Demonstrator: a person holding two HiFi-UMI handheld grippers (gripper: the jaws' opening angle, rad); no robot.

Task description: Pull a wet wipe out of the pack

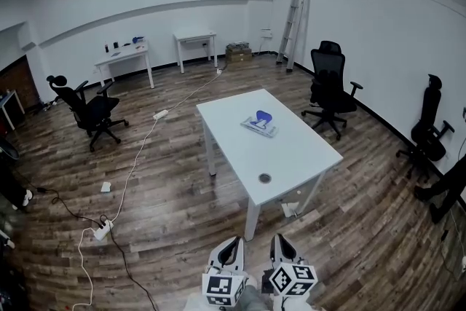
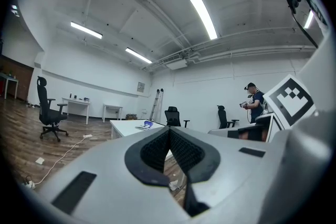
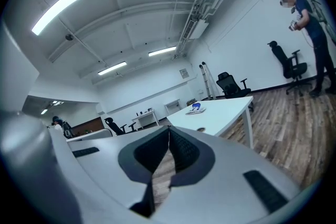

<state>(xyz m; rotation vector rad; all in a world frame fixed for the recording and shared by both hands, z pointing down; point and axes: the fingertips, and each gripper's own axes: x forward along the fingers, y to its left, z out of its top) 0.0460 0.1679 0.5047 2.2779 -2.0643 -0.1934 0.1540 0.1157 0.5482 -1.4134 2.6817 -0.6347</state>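
Observation:
A flat wet wipe pack (image 1: 260, 123) with a blue top lies on the far part of the white table (image 1: 291, 156). The left gripper view shows the pack (image 2: 145, 125) small and far off, and so does the right gripper view of the pack (image 3: 195, 108). Both grippers are held low at the bottom of the head view, well short of the table. My left gripper (image 1: 235, 245) is shut with its pads (image 2: 181, 147) meeting and nothing between them. My right gripper (image 1: 277, 242) is shut too, its pads (image 3: 180, 148) touching.
A small round dark grommet (image 1: 265, 178) sits near the table's near edge. Black office chairs (image 1: 329, 87) stand right and left (image 1: 91, 111). A white cable with power strips (image 1: 103, 231) trails over the wood floor. A person (image 3: 310, 29) stands at the right wall.

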